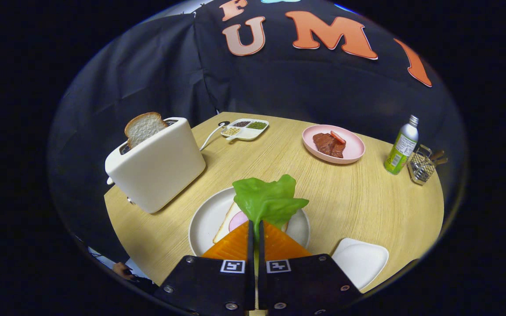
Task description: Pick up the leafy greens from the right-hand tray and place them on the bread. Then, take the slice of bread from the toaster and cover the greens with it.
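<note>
Leafy greens [268, 199] are already pinched in your gripper [255, 230]: the two fingers stand almost together, with only a thin slit between them, and the stem end of the leaf is caught in that slit while the broad ruffled part fans out just ahead of the tips, toward 12 o'clock.

What the coming move turns on is what lies straight under the leaf. The slice of bread [225, 224] on the white plate [202, 221] sits beneath and slightly to 10 o'clock of the fingertips, with a round pink slice [237, 219] on top of it (ham, by the look). The leaf's long axis runs along your fingers, away from you, so I judge that a small drop, biased a little toward 10 o'clock, should lay it across the bread rather than over the plate's far rim.

The empty white tray [360, 261] lies at about 4 o'clock of the fingers, near the table's [367, 197] near edge.

Farther off, at 10 o'clock, the toaster [156, 164] stands just beside the plate, with the second slice [144, 128] poking upright from its slot; that is your following target, reached by swinging left.

Beyond, at 12 o'clock, sits a small divided dish [246, 128]; at 1 o'clock a pink plate [334, 144] of meat; at 2 o'clock a bottle [401, 147] just beside a wire basket [421, 166].
</note>
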### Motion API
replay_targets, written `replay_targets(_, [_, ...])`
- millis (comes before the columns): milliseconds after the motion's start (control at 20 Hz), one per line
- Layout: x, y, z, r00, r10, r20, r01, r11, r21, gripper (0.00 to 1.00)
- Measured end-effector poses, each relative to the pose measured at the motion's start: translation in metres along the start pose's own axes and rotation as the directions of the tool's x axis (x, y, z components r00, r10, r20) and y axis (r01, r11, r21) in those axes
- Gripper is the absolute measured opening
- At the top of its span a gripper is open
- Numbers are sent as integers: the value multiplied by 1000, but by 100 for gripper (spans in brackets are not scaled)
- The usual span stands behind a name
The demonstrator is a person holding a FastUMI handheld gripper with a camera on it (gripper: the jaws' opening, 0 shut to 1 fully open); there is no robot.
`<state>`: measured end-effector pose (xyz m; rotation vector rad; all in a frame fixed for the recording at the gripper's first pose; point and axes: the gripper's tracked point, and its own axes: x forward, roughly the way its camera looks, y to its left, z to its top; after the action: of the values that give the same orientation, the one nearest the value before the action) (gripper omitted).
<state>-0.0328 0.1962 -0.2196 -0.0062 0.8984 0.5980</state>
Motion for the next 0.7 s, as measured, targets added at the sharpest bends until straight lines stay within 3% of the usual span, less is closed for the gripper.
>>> replay_targets(450, [19,29,-13,992,116,-45,-116,993,4,4])
replay_targets(700, [30,12,-27,994,57,-98,-58,998,-7,4])
